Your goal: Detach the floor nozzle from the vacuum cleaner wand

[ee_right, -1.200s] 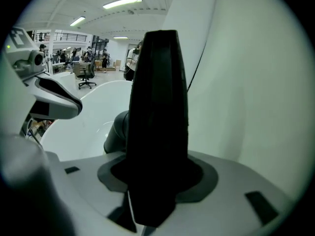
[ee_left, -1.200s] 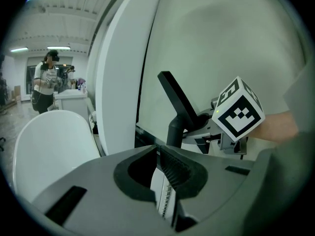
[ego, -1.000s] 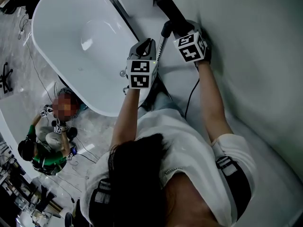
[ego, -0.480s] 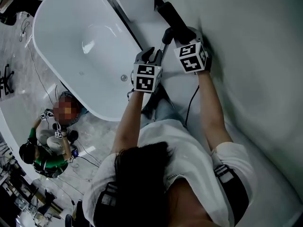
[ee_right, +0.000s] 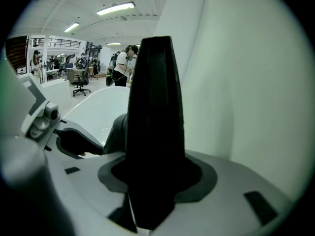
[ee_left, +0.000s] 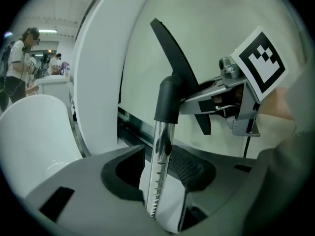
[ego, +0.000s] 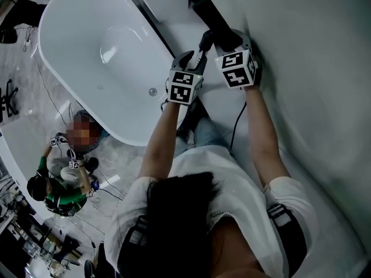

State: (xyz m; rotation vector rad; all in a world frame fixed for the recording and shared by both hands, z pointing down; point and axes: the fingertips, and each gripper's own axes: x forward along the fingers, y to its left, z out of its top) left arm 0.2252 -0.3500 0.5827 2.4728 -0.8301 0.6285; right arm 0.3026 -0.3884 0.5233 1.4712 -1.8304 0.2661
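Setting up the pull-apart: right gripper (ego: pixel 225 39) fingers (ee_right: pixel 236 181) clamp the black wedge-shaped plastic floor nozzle (ego: pixel 213 17) at upper centre, while left gripper (ego: pixel 195 60) fingers (ee_left: pixel 74 181), having just been opening, stand loose around the shiny chrome wand (ee_left: pixel 160 161) below it; next, probably, close there and pull.

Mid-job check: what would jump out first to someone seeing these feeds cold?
The black nozzle at top centre, clamped in the right tongs. Just left of it, the chrome wand stands between the jaws of the left tongs, which have just been opening and stand clear of it. The big white tub fills the upper left of the head view.
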